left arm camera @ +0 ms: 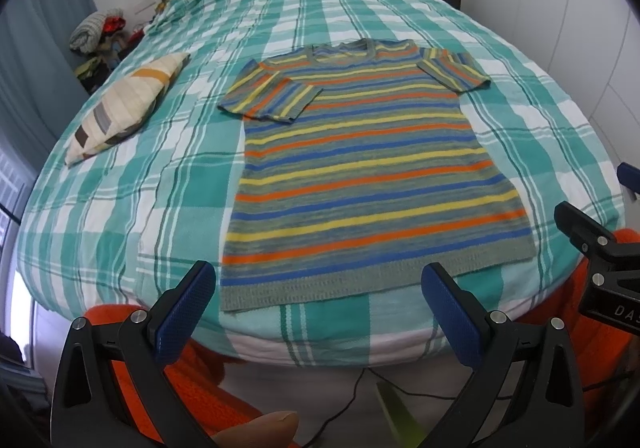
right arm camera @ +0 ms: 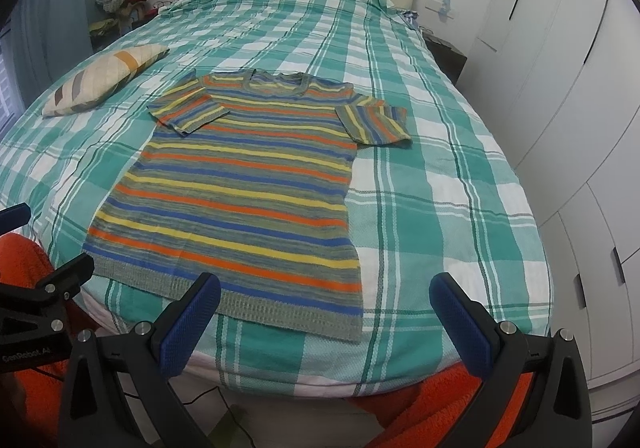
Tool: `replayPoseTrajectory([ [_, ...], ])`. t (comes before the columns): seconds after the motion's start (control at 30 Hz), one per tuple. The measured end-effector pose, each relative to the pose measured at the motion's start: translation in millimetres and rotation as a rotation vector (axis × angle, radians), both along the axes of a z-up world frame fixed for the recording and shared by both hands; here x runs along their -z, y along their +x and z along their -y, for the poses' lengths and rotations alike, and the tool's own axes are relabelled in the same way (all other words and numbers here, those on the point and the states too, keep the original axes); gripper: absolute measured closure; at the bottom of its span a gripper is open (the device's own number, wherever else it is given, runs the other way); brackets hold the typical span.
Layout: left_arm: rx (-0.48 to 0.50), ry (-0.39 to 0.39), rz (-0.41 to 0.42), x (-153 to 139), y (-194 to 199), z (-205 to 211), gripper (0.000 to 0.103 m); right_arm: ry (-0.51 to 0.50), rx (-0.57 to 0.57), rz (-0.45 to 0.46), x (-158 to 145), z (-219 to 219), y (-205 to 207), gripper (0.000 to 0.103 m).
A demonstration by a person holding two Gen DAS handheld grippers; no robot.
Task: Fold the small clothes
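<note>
A striped knit T-shirt (left arm camera: 368, 168) (right arm camera: 240, 192) in orange, yellow, blue and grey lies flat on the bed, neck toward the headboard and hem at the near edge. Its left sleeve (left arm camera: 268, 96) is folded in over the chest; the right sleeve (left arm camera: 456, 68) lies spread. My left gripper (left arm camera: 320, 288) hovers open just short of the hem, nothing between its blue pads (left arm camera: 188, 304). My right gripper (right arm camera: 326, 308) is open too, near the hem's right corner, holding nothing. The other gripper's black body shows at the right edge of the left wrist view and the left edge of the right wrist view.
The bed (left arm camera: 160, 176) (right arm camera: 432, 208) has a teal and white checked cover. A small patterned cushion (left arm camera: 124, 108) (right arm camera: 104, 78) lies left of the shirt. White wardrobe doors (right arm camera: 568, 128) stand to the right. Orange fabric (right arm camera: 432, 408) and a cable lie below the bed's near edge.
</note>
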State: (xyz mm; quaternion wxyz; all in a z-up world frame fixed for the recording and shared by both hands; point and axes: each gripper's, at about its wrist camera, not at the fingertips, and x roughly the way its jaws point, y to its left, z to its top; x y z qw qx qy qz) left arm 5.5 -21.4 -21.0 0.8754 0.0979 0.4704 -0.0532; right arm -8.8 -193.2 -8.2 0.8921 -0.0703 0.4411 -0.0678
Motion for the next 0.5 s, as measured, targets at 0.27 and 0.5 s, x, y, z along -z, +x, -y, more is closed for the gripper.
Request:
replayPoseTrajectory([
  [0.27, -0.006, 0.002, 0.001, 0.5, 0.9, -3.0, 0.000, -0.002, -0.002, -0.003, 0.6, 0.7, -0.3, 0.000],
  [0.5, -0.004, -0.001, -0.001, 0.3, 0.0, -5.9, 0.000, -0.004, 0.002, -0.004, 0.9, 0.4, -0.9, 0.000],
])
